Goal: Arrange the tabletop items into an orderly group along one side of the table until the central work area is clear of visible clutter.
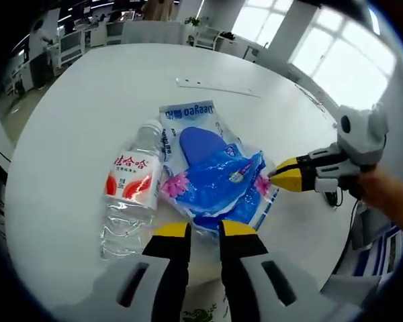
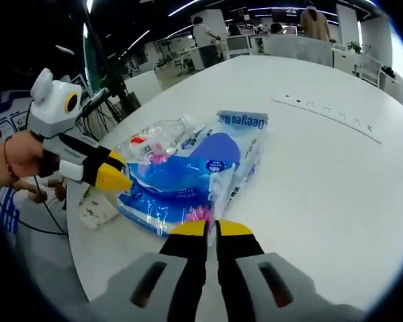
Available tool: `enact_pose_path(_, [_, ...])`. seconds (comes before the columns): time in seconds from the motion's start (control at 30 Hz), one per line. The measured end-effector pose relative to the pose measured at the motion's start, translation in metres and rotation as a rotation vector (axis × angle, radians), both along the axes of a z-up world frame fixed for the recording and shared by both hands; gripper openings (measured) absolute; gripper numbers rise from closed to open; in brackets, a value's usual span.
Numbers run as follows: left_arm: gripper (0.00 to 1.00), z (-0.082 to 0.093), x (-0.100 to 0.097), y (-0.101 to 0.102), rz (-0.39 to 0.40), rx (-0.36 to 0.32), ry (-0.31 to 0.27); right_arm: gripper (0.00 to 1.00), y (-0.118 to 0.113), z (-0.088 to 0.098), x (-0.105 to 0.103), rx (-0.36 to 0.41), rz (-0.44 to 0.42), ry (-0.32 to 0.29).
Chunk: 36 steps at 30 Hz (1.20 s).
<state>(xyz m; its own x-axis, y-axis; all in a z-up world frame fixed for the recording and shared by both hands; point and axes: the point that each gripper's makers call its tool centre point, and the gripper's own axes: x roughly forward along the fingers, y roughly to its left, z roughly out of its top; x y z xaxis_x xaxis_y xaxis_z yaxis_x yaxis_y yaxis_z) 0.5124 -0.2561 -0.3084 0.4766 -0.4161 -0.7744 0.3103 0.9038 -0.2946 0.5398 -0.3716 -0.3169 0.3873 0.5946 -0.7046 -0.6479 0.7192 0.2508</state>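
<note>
The blue plastic package (image 1: 218, 173) lies at the centre of the left gripper view, flat on the round white table (image 1: 80, 107), with its printed white end toward the top of the frame. In the right gripper view the same package (image 2: 188, 178) sits just left of centre, stretching up and right. A clear water bottle (image 1: 131, 191) with a red-and-white label lies on its side, touching the package's left edge in the left gripper view; in the right gripper view the bottle (image 2: 154, 141) shows behind the package, toward the upper left.

Your left gripper (image 1: 205, 231) rises from the bottom of its own view, its yellow-tipped jaws slightly apart and just at the package's near edge; whether they grip the wrapper, you cannot tell. Your right gripper (image 1: 285, 178) comes in from the right, its yellow tips pressed together and touching the package's right edge. In its own view, the right gripper (image 2: 211, 229) has jaws nearly closed at the package's lower edge.

A small white packet (image 2: 97, 208) lies at the table edge, lower left of the right gripper view. A long thin strip (image 1: 218, 87) lies across the table's far side.
</note>
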Motion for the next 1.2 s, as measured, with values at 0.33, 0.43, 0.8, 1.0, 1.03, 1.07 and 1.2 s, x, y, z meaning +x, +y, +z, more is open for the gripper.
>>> enact_pose_path(0.33, [0.04, 0.008, -0.001, -0.002, -0.007, 0.0, -0.021, 0.0, -0.004, 0.01, -0.005, 0.008, -0.004, -0.007])
enact_pose_path(0.43, [0.04, 0.012, -0.002, -0.003, -0.008, -0.006, -0.026, 0.0, -0.005, 0.014, -0.007, 0.006, -0.003, -0.012])
enact_pose_path(0.8, [0.02, 0.032, -0.007, -0.014, -0.025, -0.026, -0.06, 0.0, -0.017, 0.034, -0.014, 0.01, -0.021, -0.047])
enact_pose_path(1.0, [0.02, 0.044, -0.011, -0.021, -0.034, -0.037, -0.078, 0.0, -0.025, 0.049, -0.019, 0.018, -0.034, -0.072])
enact_pose_path(1.03, [0.02, 0.045, -0.012, -0.022, -0.036, -0.039, -0.08, 0.0, -0.026, 0.05, -0.02, 0.019, -0.035, -0.075])
enact_pose_path(1.07, [0.02, 0.048, -0.012, -0.024, -0.038, -0.042, -0.085, 0.0, -0.028, 0.053, -0.022, 0.019, -0.037, -0.081])
enact_pose_path(1.2, [0.02, 0.057, -0.014, -0.031, -0.049, -0.048, -0.103, 0.0, -0.035, 0.063, -0.025, 0.023, -0.049, -0.1])
